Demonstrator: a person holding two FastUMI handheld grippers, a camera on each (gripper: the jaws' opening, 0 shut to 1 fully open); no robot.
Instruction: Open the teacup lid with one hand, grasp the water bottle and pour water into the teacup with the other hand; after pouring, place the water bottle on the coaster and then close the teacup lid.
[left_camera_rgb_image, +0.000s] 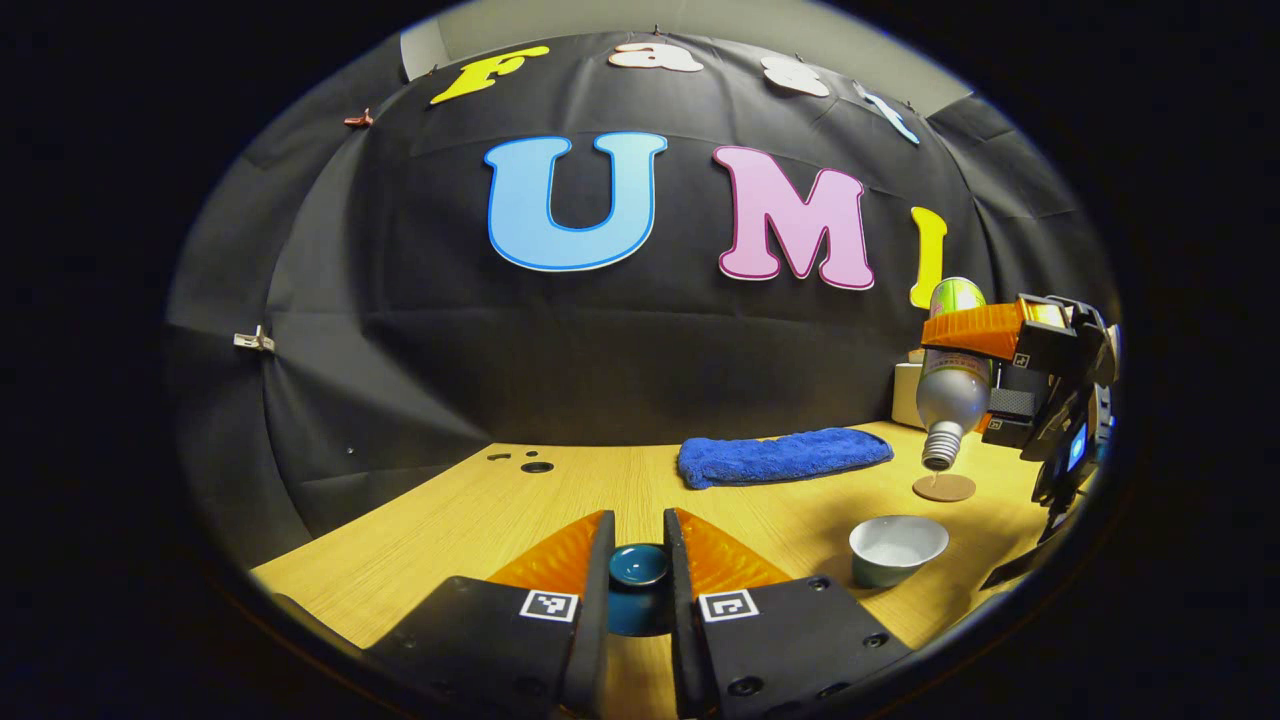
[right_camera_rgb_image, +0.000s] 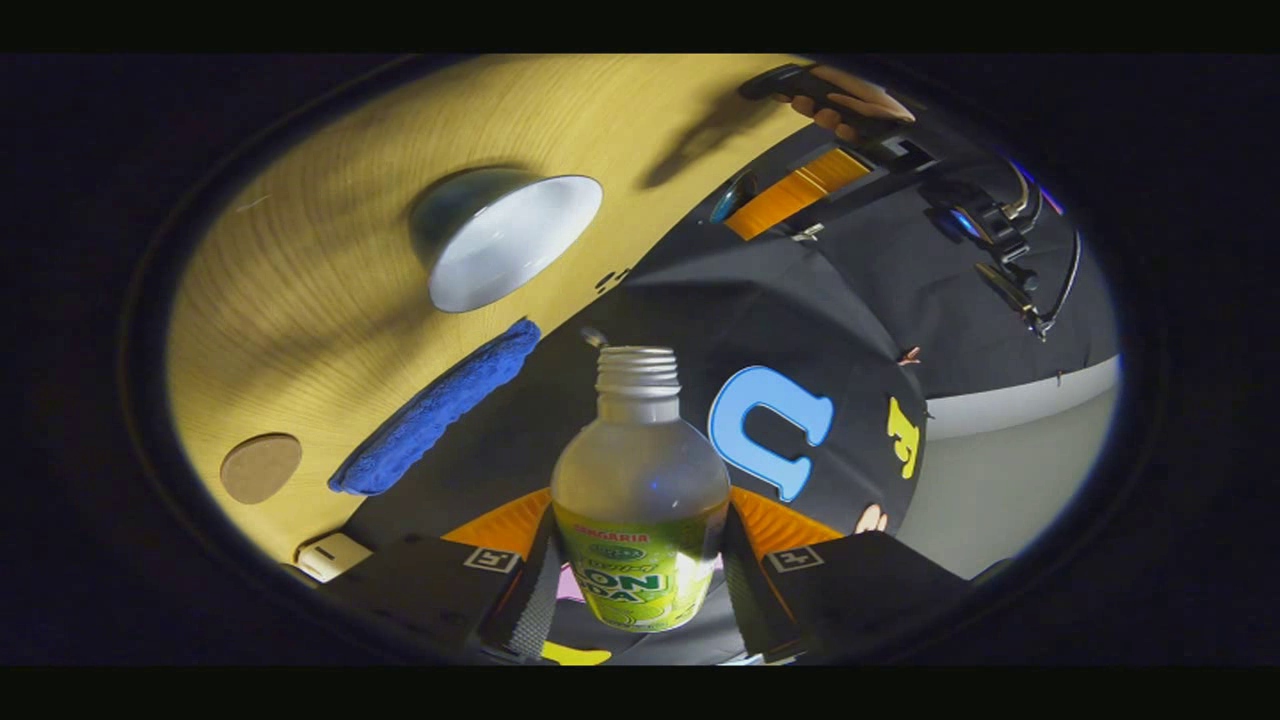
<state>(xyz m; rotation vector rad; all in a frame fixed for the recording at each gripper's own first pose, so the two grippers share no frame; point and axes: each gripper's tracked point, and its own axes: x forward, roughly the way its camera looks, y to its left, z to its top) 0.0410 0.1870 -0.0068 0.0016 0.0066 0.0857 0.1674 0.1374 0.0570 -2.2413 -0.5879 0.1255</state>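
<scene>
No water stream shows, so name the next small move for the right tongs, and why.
Probably turn the clear green-labelled plastic bottle upright: it hangs mouth-down, its mouth looking nearer the round cork coaster than the pale ceramic teacup, so setting it down seems next.

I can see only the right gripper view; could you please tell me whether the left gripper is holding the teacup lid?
Observer: Yes. In the left gripper view, the left gripper is shut on the teal teacup lid.
Operator: Thank you. How is the water bottle tipped?
Observer: The right gripper holds the water bottle neck down, with its mouth above the table.
Operator: Is the mouth over the teacup?
Observer: It looks nearer the coaster than the open teacup, though depth is uncertain.
</scene>
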